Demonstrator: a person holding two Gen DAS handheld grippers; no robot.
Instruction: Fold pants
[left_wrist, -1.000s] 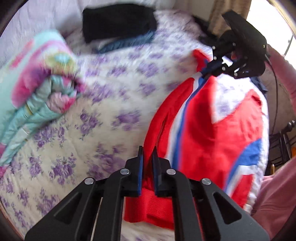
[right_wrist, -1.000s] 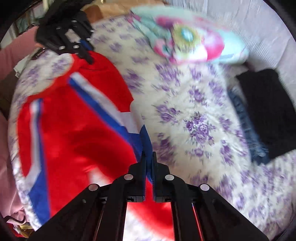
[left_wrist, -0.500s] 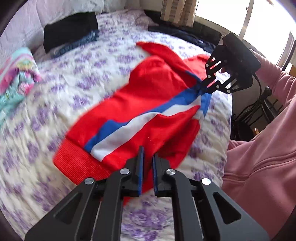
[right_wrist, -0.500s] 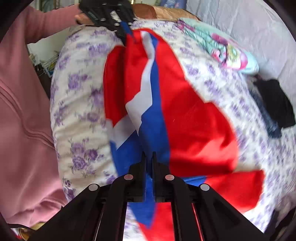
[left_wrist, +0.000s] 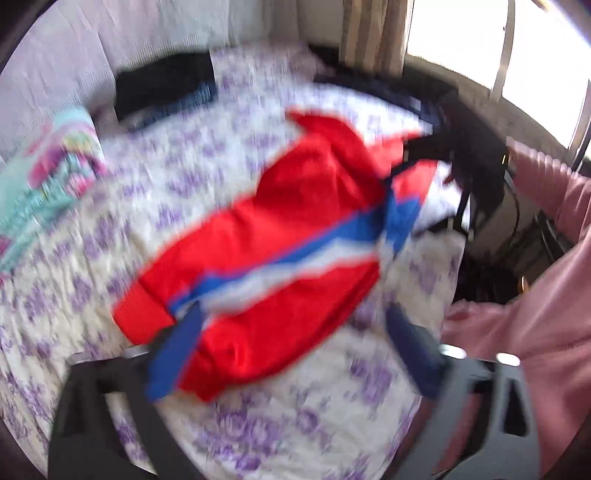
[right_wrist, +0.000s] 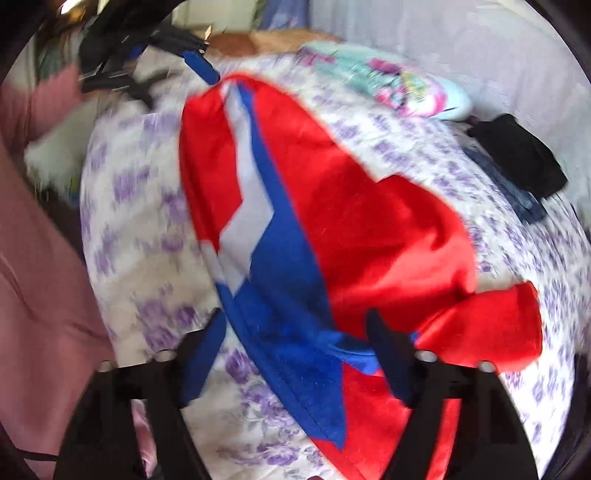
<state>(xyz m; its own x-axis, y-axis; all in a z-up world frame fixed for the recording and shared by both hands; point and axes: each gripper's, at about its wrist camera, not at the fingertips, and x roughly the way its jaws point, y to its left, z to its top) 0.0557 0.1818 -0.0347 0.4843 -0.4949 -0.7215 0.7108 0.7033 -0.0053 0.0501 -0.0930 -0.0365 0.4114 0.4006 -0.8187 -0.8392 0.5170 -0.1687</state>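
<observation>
The red pants (left_wrist: 291, 236) with a blue and white side stripe lie folded lengthwise on the floral bedspread (left_wrist: 155, 206); they also fill the right wrist view (right_wrist: 369, 229). My left gripper (left_wrist: 295, 354) is open, its fingers spread over the near end of the pants, holding nothing. My right gripper (right_wrist: 299, 354) is open over the other end, with the blue stripe between its fingers. Each gripper shows in the other's view, the right one (left_wrist: 469, 166) at the far end and the left one (right_wrist: 147, 55) at the top left. Both views are blurred.
A rolled pastel blanket (left_wrist: 48, 177) lies at the left of the bed. Dark folded clothes (left_wrist: 166, 85) lie near the wall, also in the right wrist view (right_wrist: 521, 158). My pink-sleeved body (left_wrist: 535, 332) stands at the bed's edge. A window and curtain are behind.
Both grippers were shut on the pants and have opened, letting go. The pants now lie on the bed, and both grippers have drawn back a little.
</observation>
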